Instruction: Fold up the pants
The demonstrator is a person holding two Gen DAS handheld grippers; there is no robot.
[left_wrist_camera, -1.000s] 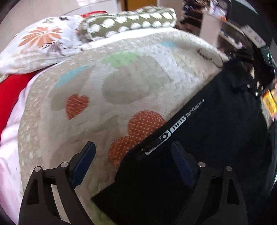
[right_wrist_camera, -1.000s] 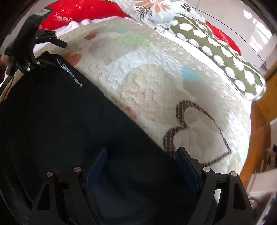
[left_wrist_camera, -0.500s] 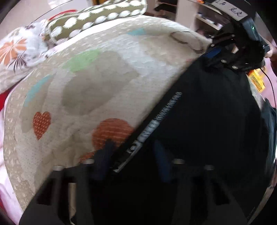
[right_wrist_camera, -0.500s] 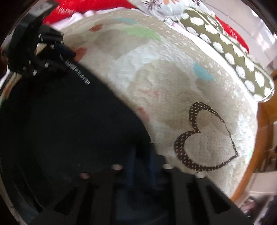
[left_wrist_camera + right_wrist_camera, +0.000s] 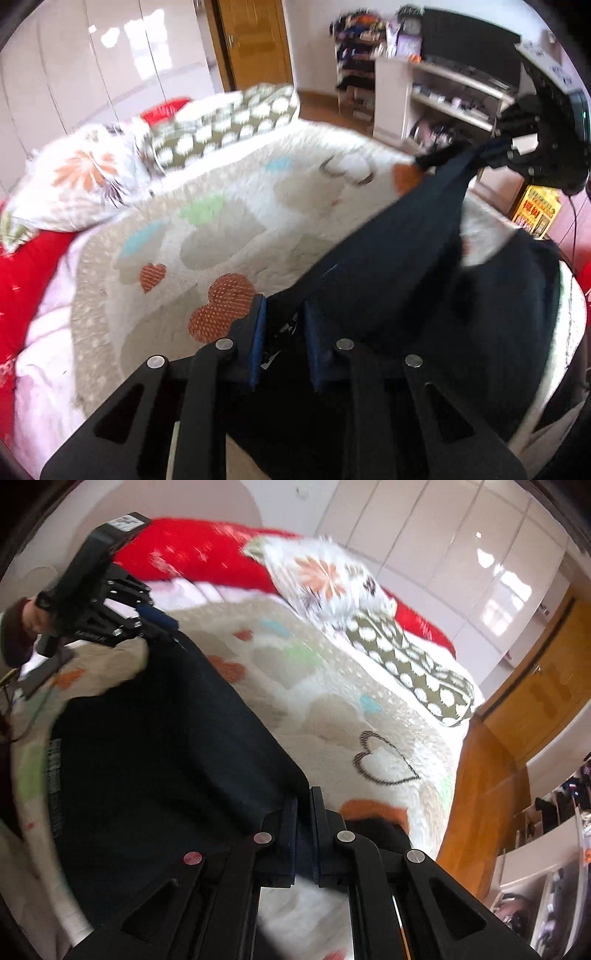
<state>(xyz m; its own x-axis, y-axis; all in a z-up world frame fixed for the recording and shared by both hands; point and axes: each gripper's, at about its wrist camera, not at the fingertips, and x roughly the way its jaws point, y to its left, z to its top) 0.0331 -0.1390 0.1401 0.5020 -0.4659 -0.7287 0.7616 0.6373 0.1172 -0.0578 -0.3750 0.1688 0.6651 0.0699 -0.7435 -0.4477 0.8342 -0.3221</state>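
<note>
The black pants hang stretched between my two grippers above the heart-patterned quilt. My left gripper is shut on one corner of the pants' edge. My right gripper is shut on the other corner; it also shows in the left wrist view at the upper right, with cloth bunched in it. In the right wrist view the pants slope down from the left gripper at the upper left, and their lower part drapes onto the quilt.
Pillows lie at the head of the bed: a floral one, a green dotted one and a red one. White shelves with clutter and a wooden door stand beyond the bed. Wood floor runs beside it.
Both grippers went from open over the flat pants to shut on their edge, then lifted it off the quilt. The pants now hang taut between them.
</note>
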